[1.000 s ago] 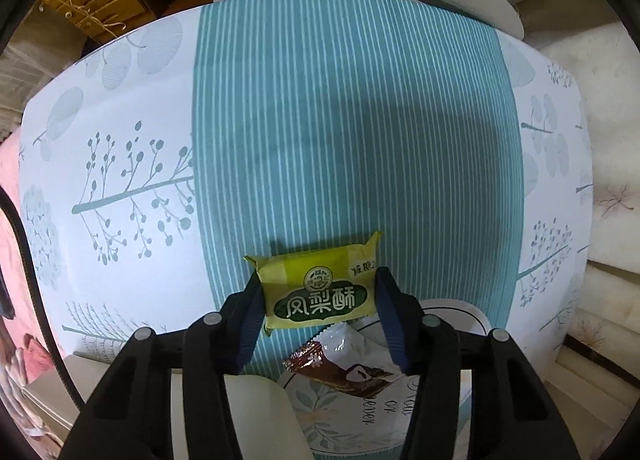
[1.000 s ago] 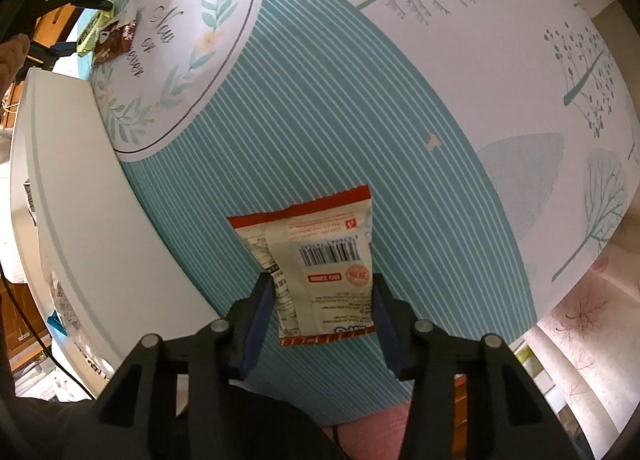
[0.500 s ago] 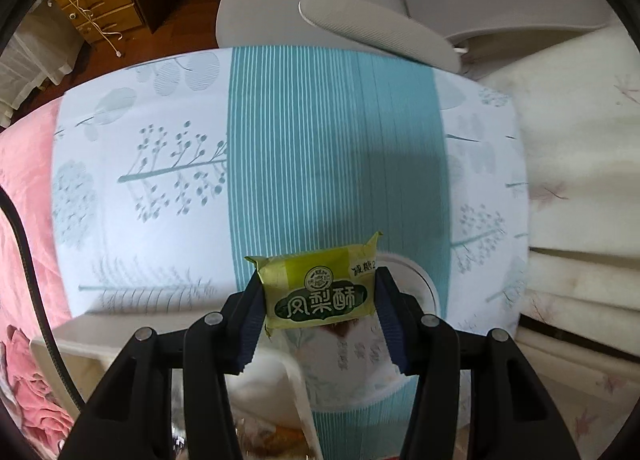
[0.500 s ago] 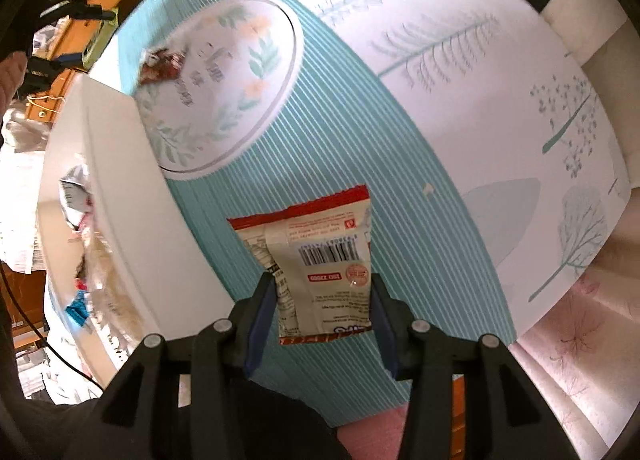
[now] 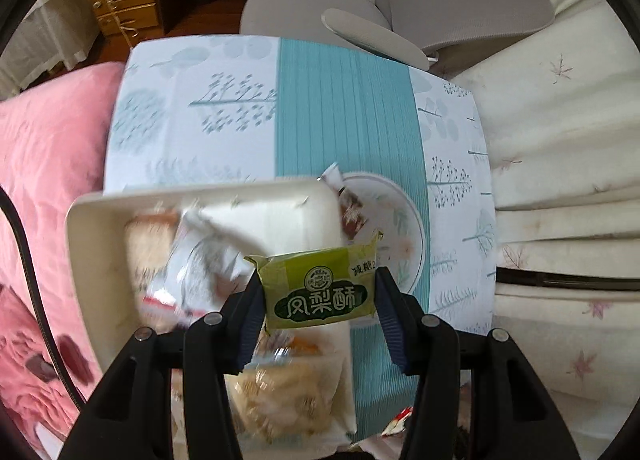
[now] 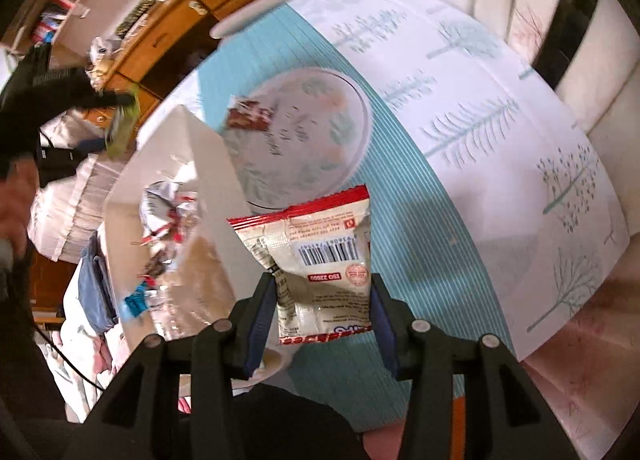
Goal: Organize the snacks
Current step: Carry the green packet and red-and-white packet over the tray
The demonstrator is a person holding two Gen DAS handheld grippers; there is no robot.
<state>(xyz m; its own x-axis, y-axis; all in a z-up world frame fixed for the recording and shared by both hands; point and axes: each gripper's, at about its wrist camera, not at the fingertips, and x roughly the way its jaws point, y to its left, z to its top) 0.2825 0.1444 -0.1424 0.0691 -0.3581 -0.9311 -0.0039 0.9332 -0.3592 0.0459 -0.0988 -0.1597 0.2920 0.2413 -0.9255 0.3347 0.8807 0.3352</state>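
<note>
Left wrist view: the left gripper (image 5: 320,300) clamps a green pack (image 5: 318,290) between its blue ribbed pads, glossy foil with crimped ends, its long axis running across from finger to finger, print facing the camera; it hangs above the near right corner of a white bin (image 5: 92,227), a smooth rounded plastic box holding blurred crinkly wrappers; just beyond the bin a round plate (image 5: 404,215) with leaf print carries a brown wrapper (image 5: 352,211); both rest on the counter (image 5: 344,111), under a cloth with a teal striped band.

Right wrist view: the right gripper (image 6: 322,306) grips a red-edged sachet (image 6: 320,260), flat silvery foil, barcode side up, long axis pointing away from the fingers towards the plate (image 6: 352,127); it hangs over the counter (image 6: 460,163), just beside the bin (image 6: 208,163) wall.
</note>
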